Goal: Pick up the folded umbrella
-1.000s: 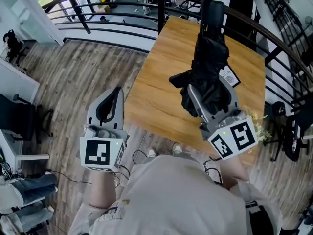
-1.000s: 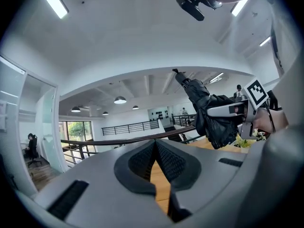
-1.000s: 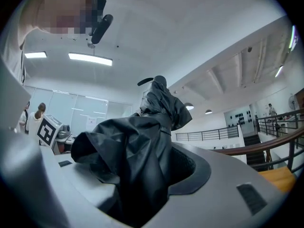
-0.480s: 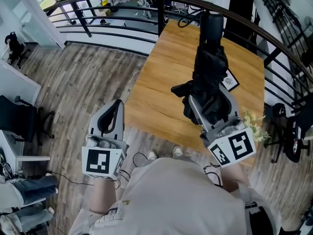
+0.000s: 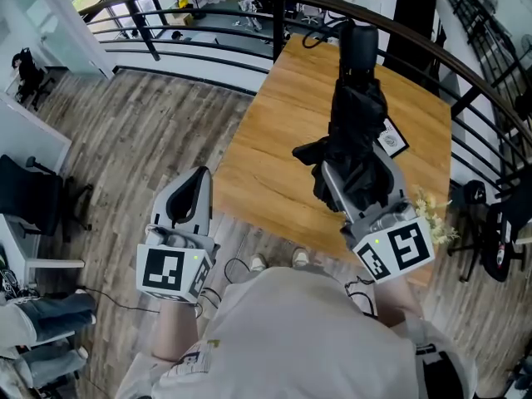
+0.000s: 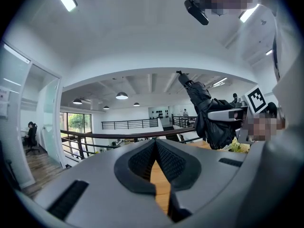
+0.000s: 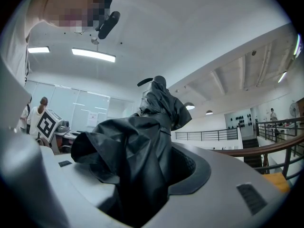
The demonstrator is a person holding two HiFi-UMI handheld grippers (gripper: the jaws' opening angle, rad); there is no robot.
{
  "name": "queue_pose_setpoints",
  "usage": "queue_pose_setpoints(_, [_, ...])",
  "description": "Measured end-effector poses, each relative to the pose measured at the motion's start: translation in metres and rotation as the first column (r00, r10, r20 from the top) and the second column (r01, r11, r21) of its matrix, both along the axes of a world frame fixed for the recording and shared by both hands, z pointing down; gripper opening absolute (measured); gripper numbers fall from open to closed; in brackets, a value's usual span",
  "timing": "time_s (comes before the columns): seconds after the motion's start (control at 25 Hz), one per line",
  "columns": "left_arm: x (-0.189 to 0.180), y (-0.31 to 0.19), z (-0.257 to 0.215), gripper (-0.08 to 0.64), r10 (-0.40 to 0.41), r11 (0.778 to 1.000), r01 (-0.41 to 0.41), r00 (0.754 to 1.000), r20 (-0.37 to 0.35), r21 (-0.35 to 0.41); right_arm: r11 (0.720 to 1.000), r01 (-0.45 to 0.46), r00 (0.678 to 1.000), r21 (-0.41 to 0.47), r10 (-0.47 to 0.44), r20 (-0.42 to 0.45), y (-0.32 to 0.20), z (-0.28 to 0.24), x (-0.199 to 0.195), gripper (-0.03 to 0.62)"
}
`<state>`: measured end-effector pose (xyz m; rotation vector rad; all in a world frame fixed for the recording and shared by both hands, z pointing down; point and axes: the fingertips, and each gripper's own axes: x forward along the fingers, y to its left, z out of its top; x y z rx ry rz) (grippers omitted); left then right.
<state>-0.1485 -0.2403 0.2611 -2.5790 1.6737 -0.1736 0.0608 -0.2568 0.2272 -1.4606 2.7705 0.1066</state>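
Two grippers in play, one loaded.

1. Table (image 5: 266, 152): a wooden top, at twelve o'clock from the person in the head view. A dark railing (image 5: 208, 32) runs past its far side.

2. Folded umbrella (image 5: 359, 127): black, and it lies along the six-to-twelve line over the table's right half, far end toward twelve. The left gripper view shows it (image 6: 209, 120) raised and tilted, with its free end up toward eleven. I judge it is off the wood, so the lift itself looks done. A flap of cloth (image 5: 309, 151) sticks out at nine o'clock from the body.

3. Right gripper (image 5: 359, 185): clamped on the umbrella's near end. Its own view shows bunched fabric (image 7: 137, 141) filling the space between both pads.

4. Left gripper (image 5: 198, 181): at eight o'clock from the table edge, over the floor. Its pads meet at the tips (image 6: 155, 144) and there is nothing between them.

5. Small items at three to four o'clock from the umbrella: a card (image 5: 389, 137) and flowers (image 5: 432, 210).

Notes on doing the hold well:
- The grip is mostly on soft canopy, not on the shaft, so it could creep. Keep the squeeze firm.
- Keep the wrist steady, because the long free end gives leverage.
- Keep the flap and the far end clear of the card and flowers.
- The left gripper is free to support if the umbrella sags.
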Motion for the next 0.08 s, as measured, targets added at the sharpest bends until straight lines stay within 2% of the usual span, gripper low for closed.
queue_pose_setpoints(0.08, [-0.0003,-0.001,-0.0013,0.017,-0.001,1.0,0.001,1.0,-0.001,0.003,1.0,0.001,1.0,-0.002,-0.001,-0.005,-0.0013,0.0011,-0.0003,0.267])
